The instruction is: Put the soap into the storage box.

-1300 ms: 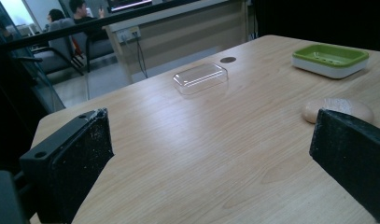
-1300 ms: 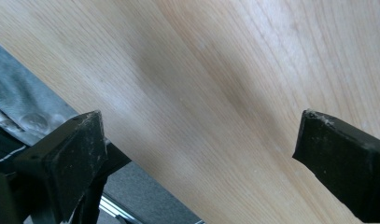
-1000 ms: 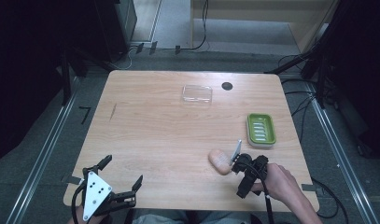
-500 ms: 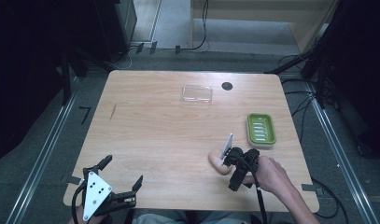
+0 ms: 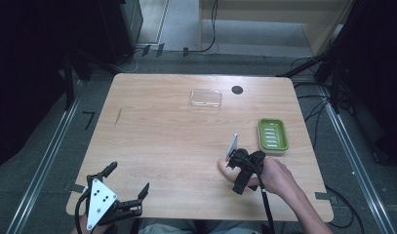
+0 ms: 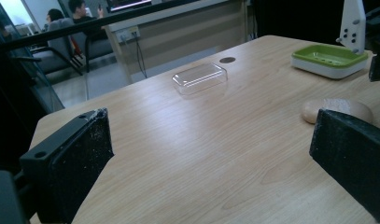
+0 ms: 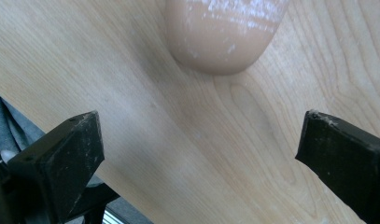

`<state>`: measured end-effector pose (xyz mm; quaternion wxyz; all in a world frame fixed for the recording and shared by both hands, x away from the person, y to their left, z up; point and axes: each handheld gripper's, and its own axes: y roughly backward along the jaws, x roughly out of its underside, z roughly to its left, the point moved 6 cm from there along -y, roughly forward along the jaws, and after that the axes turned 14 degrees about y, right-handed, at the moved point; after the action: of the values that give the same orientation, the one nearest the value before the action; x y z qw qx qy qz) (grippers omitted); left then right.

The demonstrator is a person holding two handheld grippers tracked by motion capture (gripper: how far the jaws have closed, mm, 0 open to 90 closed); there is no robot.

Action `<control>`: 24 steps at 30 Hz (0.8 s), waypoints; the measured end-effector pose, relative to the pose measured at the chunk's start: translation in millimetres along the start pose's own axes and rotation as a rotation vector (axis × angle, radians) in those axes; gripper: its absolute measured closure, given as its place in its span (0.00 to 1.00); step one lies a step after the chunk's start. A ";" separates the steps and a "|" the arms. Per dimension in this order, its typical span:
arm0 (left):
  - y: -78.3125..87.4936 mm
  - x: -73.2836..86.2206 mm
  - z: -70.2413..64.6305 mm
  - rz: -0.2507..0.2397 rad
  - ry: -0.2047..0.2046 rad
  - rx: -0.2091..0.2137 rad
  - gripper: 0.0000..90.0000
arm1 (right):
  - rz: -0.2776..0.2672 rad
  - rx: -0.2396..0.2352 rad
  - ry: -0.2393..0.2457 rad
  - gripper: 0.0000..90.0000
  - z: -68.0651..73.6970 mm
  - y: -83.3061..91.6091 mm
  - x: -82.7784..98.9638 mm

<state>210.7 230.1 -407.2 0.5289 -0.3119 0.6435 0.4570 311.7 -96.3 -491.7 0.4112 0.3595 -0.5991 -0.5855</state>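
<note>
Right gripper [image 5: 231, 165]: I have it spread wide above the soap, pinching nothing; in the right gripper view the bare surface [image 7: 145, 93] lies between the two jaws.
Soap [image 7: 225, 32]: a peach oval bar lying flat, just ahead of the jaws, apart from both; in the high view it sits near the front edge of the surface, right of centre.
Soap dish [image 5: 272, 135]: green, near the soap on its far right, close to the right edge of the surface.
Clear lid [image 5: 206, 98]: well beyond the soap, toward the far edge.
Left gripper [image 5: 125, 194]: spread, holding nothing, well left of the soap at the front left corner.
Open room: I see broad bare wood left of the soap.
</note>
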 end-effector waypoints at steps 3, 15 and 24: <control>-0.1 -0.2 -0.5 -0.002 0.000 0.003 0.00 | 0.005 -0.001 0.005 0.00 -1.6 -0.3 -3.7; 0.0 -0.2 -0.1 -0.002 0.002 0.000 0.00 | -0.001 -0.026 0.001 0.00 -8.1 -1.4 -19.9; 0.3 -0.1 0.2 0.000 0.000 0.000 0.00 | -0.008 -0.042 -0.024 0.00 -14.3 -6.6 -29.2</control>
<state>210.6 230.4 -407.1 0.5289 -0.3118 0.6434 0.4572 336.2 -75.8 -500.8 0.4090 0.3461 -0.5900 -0.6040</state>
